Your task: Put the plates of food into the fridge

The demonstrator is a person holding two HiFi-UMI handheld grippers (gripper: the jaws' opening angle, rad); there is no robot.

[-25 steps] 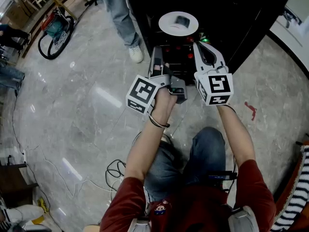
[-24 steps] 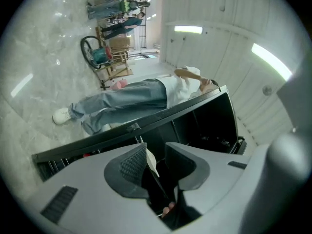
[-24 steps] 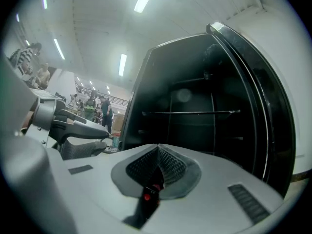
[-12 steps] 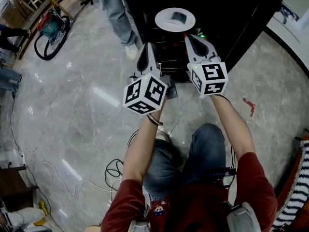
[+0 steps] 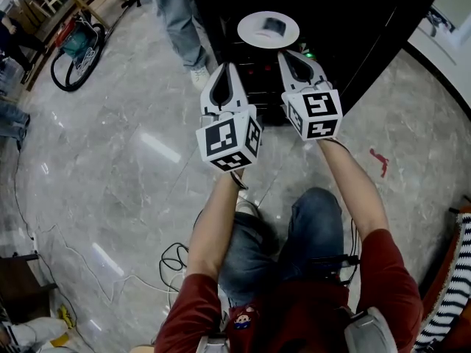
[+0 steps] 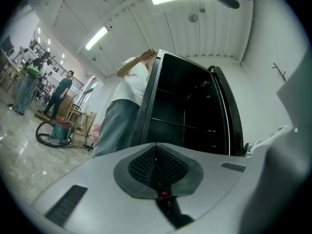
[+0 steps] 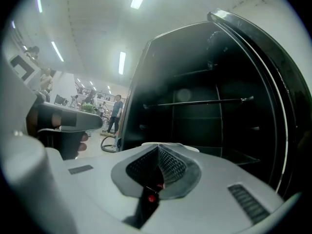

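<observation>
Two claws: left gripper point(image 5: 224, 70) and right gripper point(image 5: 291, 56) are held side by side, both pointing toward 12 o'clock in the head view, each with a marker cube point(image 5: 229, 142) at its 6 o'clock end.
Left claw: jaws pressed together along one seam, nothing between them; beyond them its own view shows the fridge's edge and ceiling lights.
Right claw: jaws likewise pressed together and empty; a white rim shows just past their tips in its own view.
Plate point(image 5: 254, 31): white and round, at 12 o'clock in the head view, just beyond the right gripper's tips and at about 1 o'clock from the left gripper's tips. Whether the right tips touch its rim cannot be told.
Food point(image 5: 274, 26): one small dark piece near the plate's middle, blurred.
Fridge point(image 5: 360, 28): black, door open, dark shelves and a rail inside; the plate lies within its dark opening.
Standing person point(image 5: 175, 17): jeans and a white shoe, at 11 o'clock, just beside the fridge's left edge.
Vacuum cleaner point(image 5: 76, 44): red and teal with a looped black hose, at 10 o'clock, well apart from the fridge.
Floor point(image 5: 110, 168): glossy grey marble; black cables point(image 5: 175, 259) at 7 o'clock, a red mark point(image 5: 380, 166) at 3 o'clock.
Holder point(image 5: 294, 307): red sleeves and jeans, at 6 o'clock.
</observation>
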